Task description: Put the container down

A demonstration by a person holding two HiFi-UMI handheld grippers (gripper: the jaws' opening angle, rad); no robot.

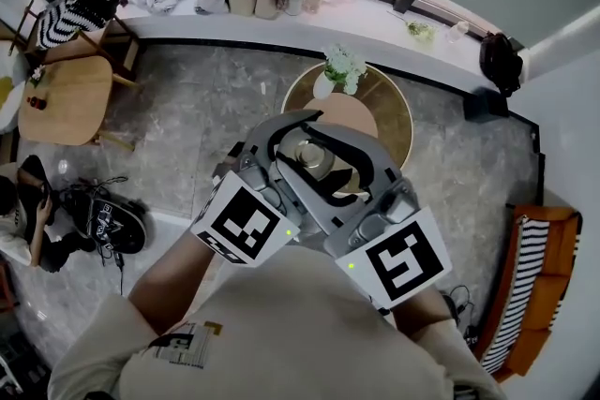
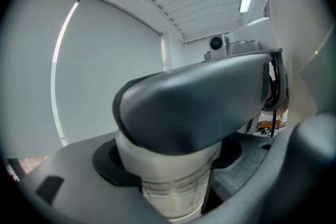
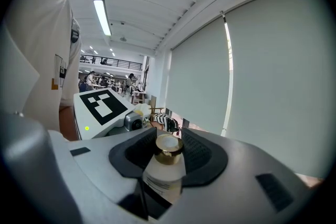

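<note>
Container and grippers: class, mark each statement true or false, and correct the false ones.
1. The container between the jaws of the right gripper has a gold cap. True.
2. The container stands on the round table. False: both grippers hold it up in the air, and the table lies well below it.
3. A vase of white flowers stands on the round table. True.
4. The left gripper has nothing between its jaws. False: the body of the container sits between them, and they close on it.
</note>
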